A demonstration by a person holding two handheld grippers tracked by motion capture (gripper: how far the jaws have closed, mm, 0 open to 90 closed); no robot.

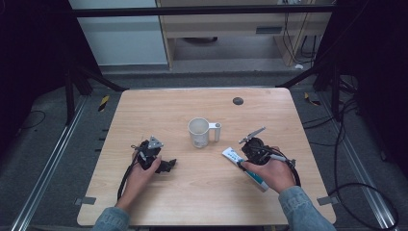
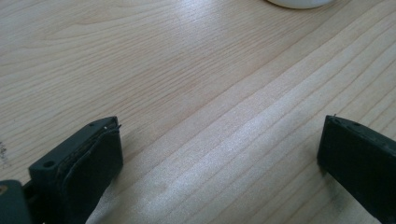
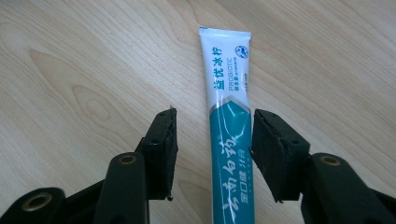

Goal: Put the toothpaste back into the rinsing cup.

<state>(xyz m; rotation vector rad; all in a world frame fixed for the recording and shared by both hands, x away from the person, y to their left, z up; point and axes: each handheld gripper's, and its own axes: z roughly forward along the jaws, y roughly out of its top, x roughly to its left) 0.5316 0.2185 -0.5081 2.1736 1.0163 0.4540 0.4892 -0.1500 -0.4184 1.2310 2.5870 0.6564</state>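
The right gripper [image 3: 212,144] straddles the tube [image 3: 229,140], which lies flat on the table [image 3: 70,70]. The right pad sits at the tube's edge; the left pad stands apart from it, so the jaws are not clamped. The tube's flat white end points away past the fingertips. The left gripper [image 2: 219,154] has its jaws wide apart over bare wood. The mug [image 1: 199,132] stands upright between the two grippers, farther up the table; its inside looks empty.
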